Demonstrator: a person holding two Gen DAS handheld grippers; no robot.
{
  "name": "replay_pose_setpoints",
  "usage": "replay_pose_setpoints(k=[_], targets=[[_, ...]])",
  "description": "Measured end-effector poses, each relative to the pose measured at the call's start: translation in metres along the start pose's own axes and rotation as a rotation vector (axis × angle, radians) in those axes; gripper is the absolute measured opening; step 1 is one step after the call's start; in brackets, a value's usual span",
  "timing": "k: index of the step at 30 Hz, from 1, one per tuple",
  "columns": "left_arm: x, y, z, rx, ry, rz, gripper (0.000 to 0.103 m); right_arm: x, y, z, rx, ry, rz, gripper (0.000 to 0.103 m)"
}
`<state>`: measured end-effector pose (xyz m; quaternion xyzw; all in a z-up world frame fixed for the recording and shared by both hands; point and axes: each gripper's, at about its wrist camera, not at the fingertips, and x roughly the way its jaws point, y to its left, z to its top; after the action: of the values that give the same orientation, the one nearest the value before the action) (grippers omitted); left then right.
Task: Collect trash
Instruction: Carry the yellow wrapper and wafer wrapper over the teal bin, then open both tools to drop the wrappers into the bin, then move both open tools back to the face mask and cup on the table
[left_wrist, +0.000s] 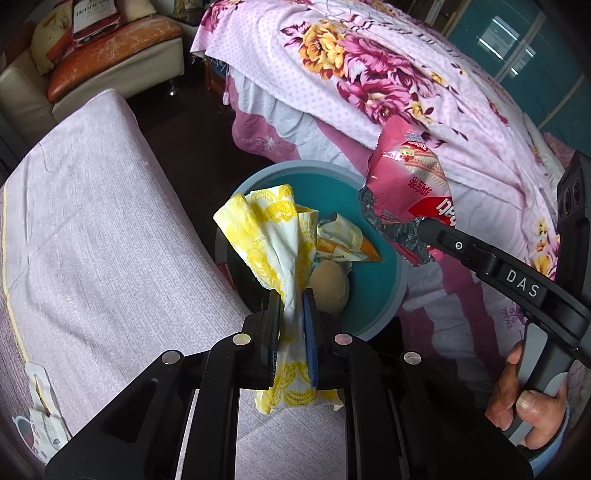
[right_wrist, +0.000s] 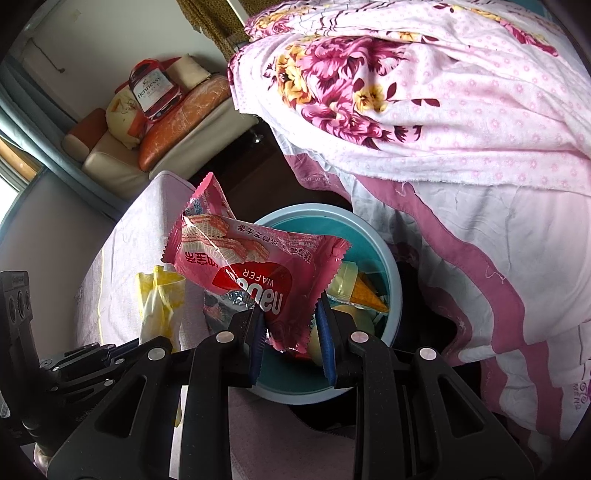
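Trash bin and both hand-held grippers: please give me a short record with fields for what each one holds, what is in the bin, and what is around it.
left hand-held gripper: shut on yellow and white napkin
right hand-held gripper: shut on pink wafer wrapper
bin: round, teal inside, below both grippers
bin contents: ice cream cone wrapper, pale round item, not identifiable
left of bin: lilac cushion
right of bin: floral bed cover

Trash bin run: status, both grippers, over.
Left gripper shut on yellow napkin. Right gripper shut on pink wafer wrapper. Both above teal bin, trash already inside. Nothing blocking.
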<state>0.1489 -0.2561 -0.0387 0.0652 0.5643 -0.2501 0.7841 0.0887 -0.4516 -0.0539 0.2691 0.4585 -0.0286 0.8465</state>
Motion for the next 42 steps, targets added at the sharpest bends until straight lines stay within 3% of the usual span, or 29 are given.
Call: replay_pose_setpoints(k=[4,6,9,11,14,16,26,27,28,30,34,42], targets=[[0.007,0.000,0.003,-0.004,0.012,0.005,0.014,0.003,-0.003,0.001,0.005,0.005,-0.006,0.025],[0.009,0.000,0.005,-0.009,0.017,0.006,0.020,0.004,-0.005,0.001,0.008,0.007,-0.009,0.025],[0.011,0.002,0.006,-0.017,0.014,0.014,0.044,0.005,-0.005,0.002,0.011,0.008,-0.012,0.025],[0.009,0.003,0.007,-0.021,-0.003,0.026,0.066,0.006,-0.005,0.002,0.011,0.009,-0.013,0.025],[0.006,0.004,0.007,-0.017,-0.023,0.051,0.084,0.008,-0.006,0.004,0.011,0.014,-0.017,0.026],[0.003,0.006,0.005,-0.018,-0.038,0.070,0.089,0.010,-0.005,0.005,0.009,0.017,-0.020,0.026],[0.000,0.040,-0.012,-0.110,-0.033,0.049,0.091,0.025,0.010,0.007,-0.019,0.054,-0.035,0.030],[-0.001,0.042,-0.013,-0.118,-0.033,0.046,0.091,0.027,0.014,0.006,-0.022,0.063,-0.034,0.037],[-0.001,0.045,-0.015,-0.128,-0.032,0.042,0.091,0.029,0.016,0.005,-0.024,0.066,-0.038,0.051],[-0.001,0.049,-0.017,-0.140,-0.030,0.034,0.091,0.031,0.021,0.003,-0.034,0.074,-0.042,0.066],[-0.002,0.055,-0.022,-0.154,-0.029,0.021,0.091,0.035,0.027,-0.001,-0.030,0.102,-0.053,0.075],[-0.010,0.066,-0.035,-0.168,-0.035,0.002,0.092,0.037,0.039,-0.011,-0.007,0.140,-0.073,0.077]])
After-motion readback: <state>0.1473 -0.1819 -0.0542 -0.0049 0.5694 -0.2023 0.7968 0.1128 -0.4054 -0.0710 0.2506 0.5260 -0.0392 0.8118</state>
